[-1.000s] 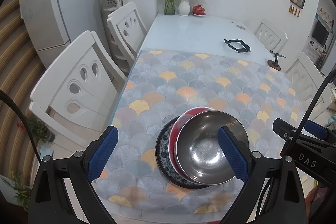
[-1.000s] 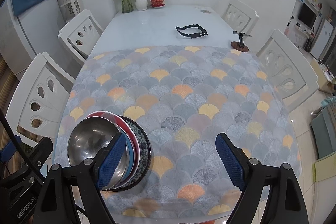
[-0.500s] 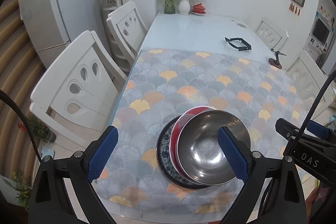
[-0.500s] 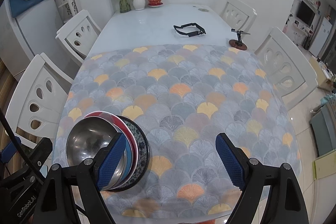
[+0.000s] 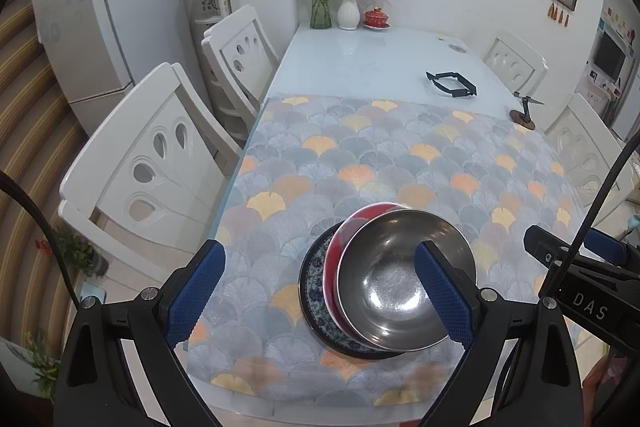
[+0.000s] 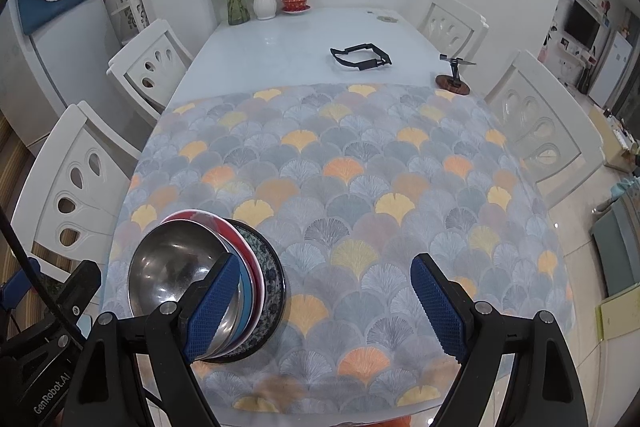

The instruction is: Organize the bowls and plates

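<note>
Centrally, stack: one steel bowl (image 5: pixel 404 279) tops a red dish (image 5: pixel 340 247), a blue-rimmed dish (image 6: pixel 247 297) and a dark patterned plate (image 5: pixel 314 291), near the front left of the fan-pattern tablecloth (image 6: pixel 340 187).
Writing: "DAS" and "GenRobot.AI" on the gripper bodies.
Count: four nested pieces; four white chairs visible.
Left gripper (image 5: pixel 320 297): raised over the stack, jaws spread wide, holding nothing.
Right gripper (image 6: pixel 326 305): beside the stack, jaws spread wide, holding nothing.

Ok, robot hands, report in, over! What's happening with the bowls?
Left gripper open, right gripper open, both empty. Steel bowl stacked on plates. Nothing blocking.
</note>
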A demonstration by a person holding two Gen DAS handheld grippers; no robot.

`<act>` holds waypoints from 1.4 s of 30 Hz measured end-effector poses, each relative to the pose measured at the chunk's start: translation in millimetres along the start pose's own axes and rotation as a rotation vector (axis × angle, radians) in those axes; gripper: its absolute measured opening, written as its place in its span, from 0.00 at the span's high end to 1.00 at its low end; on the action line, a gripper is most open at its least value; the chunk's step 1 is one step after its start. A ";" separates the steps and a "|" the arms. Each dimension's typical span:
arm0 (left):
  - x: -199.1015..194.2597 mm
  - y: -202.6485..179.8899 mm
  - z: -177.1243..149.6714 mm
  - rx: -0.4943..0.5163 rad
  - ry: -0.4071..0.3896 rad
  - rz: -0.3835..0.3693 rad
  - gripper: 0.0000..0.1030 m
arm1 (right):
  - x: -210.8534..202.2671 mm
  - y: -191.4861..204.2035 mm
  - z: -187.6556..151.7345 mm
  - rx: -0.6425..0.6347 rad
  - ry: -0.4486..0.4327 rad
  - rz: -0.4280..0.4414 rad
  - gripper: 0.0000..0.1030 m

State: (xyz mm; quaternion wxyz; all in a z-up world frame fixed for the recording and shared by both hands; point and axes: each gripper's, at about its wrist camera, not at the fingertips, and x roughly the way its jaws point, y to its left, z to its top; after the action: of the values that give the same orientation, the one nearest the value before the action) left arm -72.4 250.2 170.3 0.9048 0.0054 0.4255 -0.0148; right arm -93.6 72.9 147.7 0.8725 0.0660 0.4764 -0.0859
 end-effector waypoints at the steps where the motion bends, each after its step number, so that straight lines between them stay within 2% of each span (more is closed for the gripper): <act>1: -0.1 0.1 -0.1 0.001 0.000 0.000 0.07 | 0.0 -0.1 -0.1 0.000 0.000 0.001 0.17; 23: -2.7 2.8 5.4 0.018 -0.008 0.004 0.07 | -4.8 2.4 -2.9 0.010 0.000 -0.008 0.17; 42: -3.4 -5.9 27.2 0.115 -0.056 0.040 0.07 | -2.6 1.6 -0.1 0.027 0.008 -0.024 0.17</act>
State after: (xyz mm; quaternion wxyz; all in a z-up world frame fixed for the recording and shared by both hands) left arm -53.8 243.8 190.3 0.9146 0.0652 0.3985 -0.0214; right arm -94.7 74.7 149.9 0.8685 0.0724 0.4795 -0.1026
